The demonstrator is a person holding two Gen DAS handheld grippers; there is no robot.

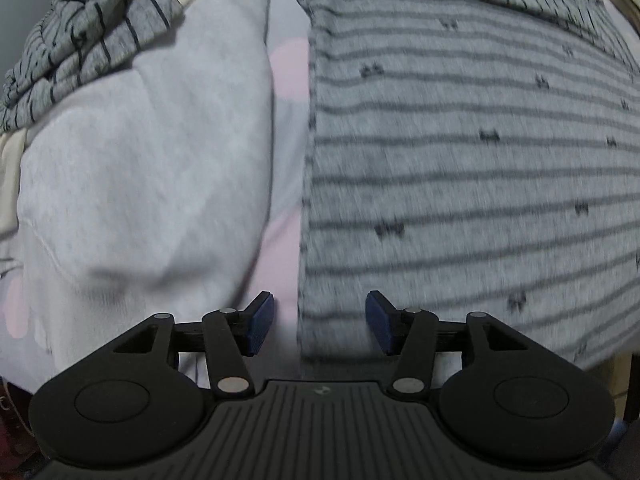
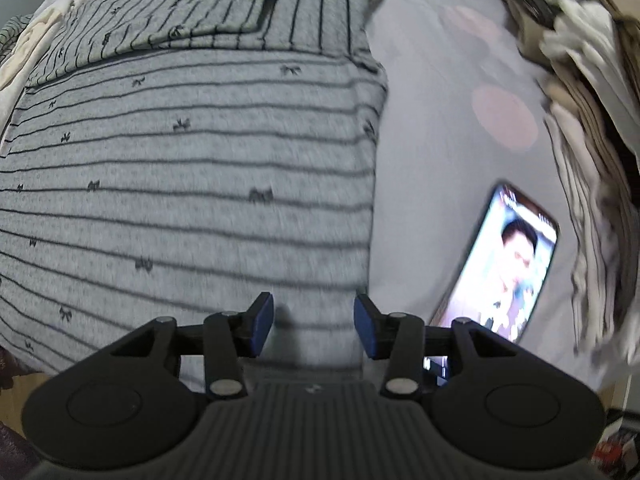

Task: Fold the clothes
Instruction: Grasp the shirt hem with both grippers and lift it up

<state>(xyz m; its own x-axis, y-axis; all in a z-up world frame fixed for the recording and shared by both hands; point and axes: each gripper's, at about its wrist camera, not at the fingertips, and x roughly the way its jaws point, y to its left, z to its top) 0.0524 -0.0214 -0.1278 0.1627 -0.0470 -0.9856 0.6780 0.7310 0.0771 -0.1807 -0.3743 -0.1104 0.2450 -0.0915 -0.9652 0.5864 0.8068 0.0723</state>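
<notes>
A grey striped shirt (image 1: pixel 472 168) with small black bows lies flat on a pale sheet with pink dots (image 1: pixel 286 64). Its sleeves are folded in across the top (image 2: pixel 224 12). My left gripper (image 1: pixel 320 322) hovers open over the shirt's near left edge, nothing between its blue pads. Over the shirt's near right edge (image 2: pixel 320 240) my right gripper (image 2: pixel 314 326) is open too, holding nothing. Both views are blurred by motion.
A plain light grey garment (image 1: pixel 140 184) lies left of the shirt, with a crumpled striped piece (image 1: pixel 88 40) behind it. A lit phone (image 2: pixel 504 268) rests on the sheet right of the shirt. A stack of folded clothes (image 2: pixel 588 128) fills the far right.
</notes>
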